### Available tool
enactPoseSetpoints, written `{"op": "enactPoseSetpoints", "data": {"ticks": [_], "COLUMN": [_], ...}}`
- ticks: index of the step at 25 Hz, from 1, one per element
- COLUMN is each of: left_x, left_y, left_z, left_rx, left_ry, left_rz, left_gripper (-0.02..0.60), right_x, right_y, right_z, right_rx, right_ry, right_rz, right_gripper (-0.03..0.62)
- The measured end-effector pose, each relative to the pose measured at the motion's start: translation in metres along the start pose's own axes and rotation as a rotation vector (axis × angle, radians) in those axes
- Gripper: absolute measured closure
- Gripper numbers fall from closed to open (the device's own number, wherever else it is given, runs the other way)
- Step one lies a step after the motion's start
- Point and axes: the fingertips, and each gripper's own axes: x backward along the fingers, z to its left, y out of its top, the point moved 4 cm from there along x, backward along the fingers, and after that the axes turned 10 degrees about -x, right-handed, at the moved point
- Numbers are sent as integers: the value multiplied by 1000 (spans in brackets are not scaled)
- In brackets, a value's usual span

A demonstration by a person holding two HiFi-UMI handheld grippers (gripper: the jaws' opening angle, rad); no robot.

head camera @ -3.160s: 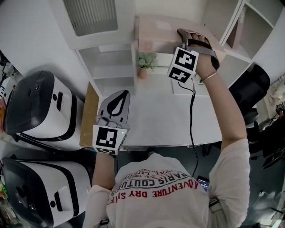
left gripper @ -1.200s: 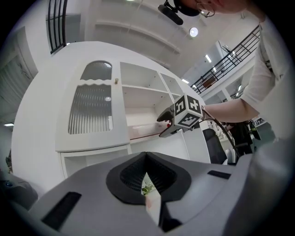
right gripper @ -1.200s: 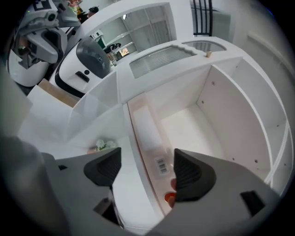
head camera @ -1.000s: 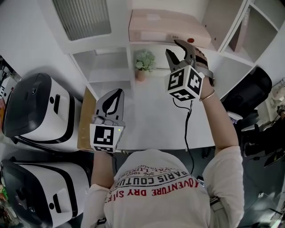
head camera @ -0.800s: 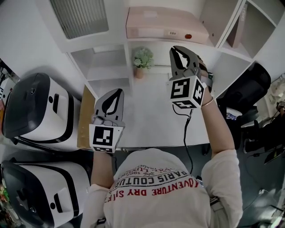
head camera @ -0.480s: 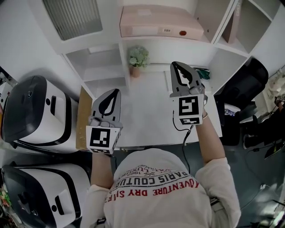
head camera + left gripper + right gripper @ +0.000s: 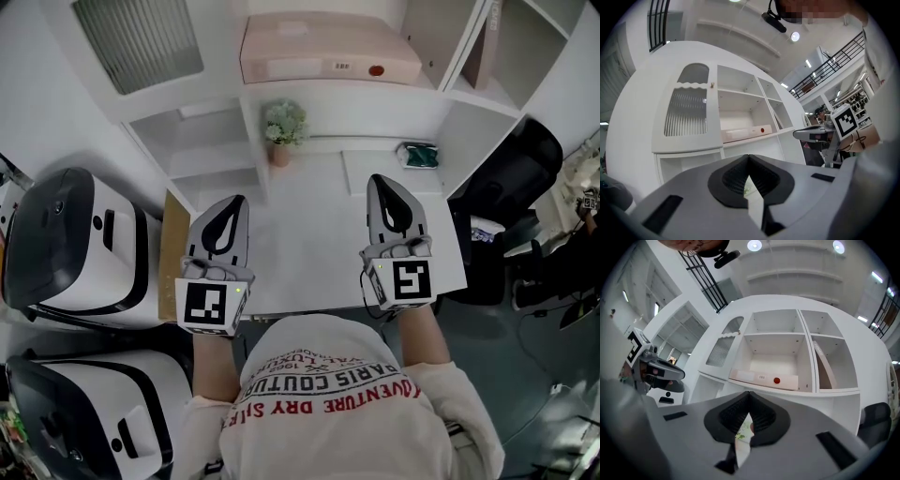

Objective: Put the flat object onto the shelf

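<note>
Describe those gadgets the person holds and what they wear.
The left gripper and right gripper are grey, tapering to black-padded jaws; each carries a white cube with black square markers. The person wears a white short-sleeved T-shirt with red lettering.

Bright, even indoor light from round ceiling lamps (image 7: 753, 244) washes the white shelf (image 7: 337, 105) and desk (image 7: 314, 246); shadows are soft. Both gripper views bend like a fisheye, with dark corners.
</note>
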Motion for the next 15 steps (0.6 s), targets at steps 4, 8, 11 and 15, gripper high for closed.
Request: {"op": "enactPoseSetpoints", "data": {"ticks": [4,8,11,15], "left_x": [1,-2,-2,-3], "left_y": [8,1,1,-1], "left_z": [0,-2,-3,-3], "left_rx": [-6,16,21,27], "left_ry": [5,1,-1,5], "left_rz": [-38,-18,-16,-3], "left_gripper": [571,571,571,571], "right_x": [3,3,2,2], "right_y": [-1,-7,-12,-15], "right_z": [-2,-5,-4,-3], "right_rx": [-36,-96,-70,-46], "right_ry": [4,9,15,24], "right_rz": [15,40,69,77], "right_gripper": [568,568,568,568]}}
